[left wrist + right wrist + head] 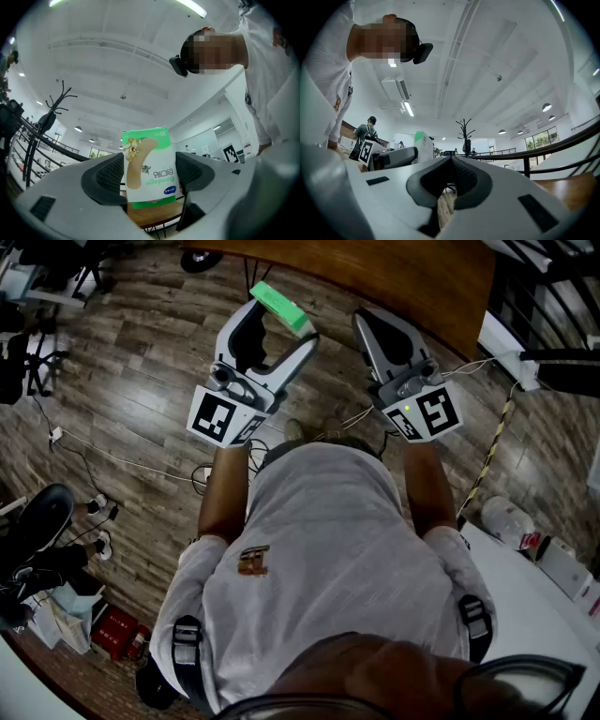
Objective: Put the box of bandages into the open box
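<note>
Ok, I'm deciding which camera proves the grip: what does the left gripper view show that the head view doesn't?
Only the left gripper view: the bandage box from the front, its lettering upside down, the left claw pressing on both sides, with a ceiling and coat rack behind. Only the head view: the wood floor and the right claw, seen shut with nothing in it. Both: the left claw holding the bandage box, and the person's white shirt.
</note>
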The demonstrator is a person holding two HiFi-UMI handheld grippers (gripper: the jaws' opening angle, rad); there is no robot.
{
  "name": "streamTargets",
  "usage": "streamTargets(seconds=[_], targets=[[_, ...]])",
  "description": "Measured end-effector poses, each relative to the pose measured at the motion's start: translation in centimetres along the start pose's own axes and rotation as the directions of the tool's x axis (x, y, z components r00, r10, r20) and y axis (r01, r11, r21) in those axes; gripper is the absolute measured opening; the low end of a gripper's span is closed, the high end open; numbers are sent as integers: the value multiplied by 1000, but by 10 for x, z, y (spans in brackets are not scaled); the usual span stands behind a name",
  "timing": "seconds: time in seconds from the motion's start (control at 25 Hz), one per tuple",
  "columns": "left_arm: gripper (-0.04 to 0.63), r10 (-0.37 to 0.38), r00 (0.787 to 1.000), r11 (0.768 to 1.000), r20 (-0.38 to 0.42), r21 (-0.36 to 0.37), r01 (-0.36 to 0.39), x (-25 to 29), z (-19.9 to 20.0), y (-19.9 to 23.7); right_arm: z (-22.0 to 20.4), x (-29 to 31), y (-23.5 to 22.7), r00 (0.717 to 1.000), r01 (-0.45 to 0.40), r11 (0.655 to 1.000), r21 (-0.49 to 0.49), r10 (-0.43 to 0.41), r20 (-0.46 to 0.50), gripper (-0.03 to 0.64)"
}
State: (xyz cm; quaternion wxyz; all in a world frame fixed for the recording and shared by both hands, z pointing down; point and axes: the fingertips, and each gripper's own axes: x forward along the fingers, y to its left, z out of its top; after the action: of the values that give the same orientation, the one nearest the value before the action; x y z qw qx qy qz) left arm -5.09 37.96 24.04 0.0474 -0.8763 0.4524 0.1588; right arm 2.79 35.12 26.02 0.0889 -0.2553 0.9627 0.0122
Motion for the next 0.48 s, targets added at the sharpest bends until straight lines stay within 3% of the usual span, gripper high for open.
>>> streamTargets(seconds=[0.24, 0.48], targets=[[354, 1, 1000, 1000, 5, 3, -1, -12, 5, 6, -2, 6, 10, 1000, 6, 1000, 17, -6, 9, 32], [354, -8, 1000, 1000, 13, 4, 8, -30, 15, 39, -8, 37, 24, 1000, 26, 1000, 11, -26, 4, 32]])
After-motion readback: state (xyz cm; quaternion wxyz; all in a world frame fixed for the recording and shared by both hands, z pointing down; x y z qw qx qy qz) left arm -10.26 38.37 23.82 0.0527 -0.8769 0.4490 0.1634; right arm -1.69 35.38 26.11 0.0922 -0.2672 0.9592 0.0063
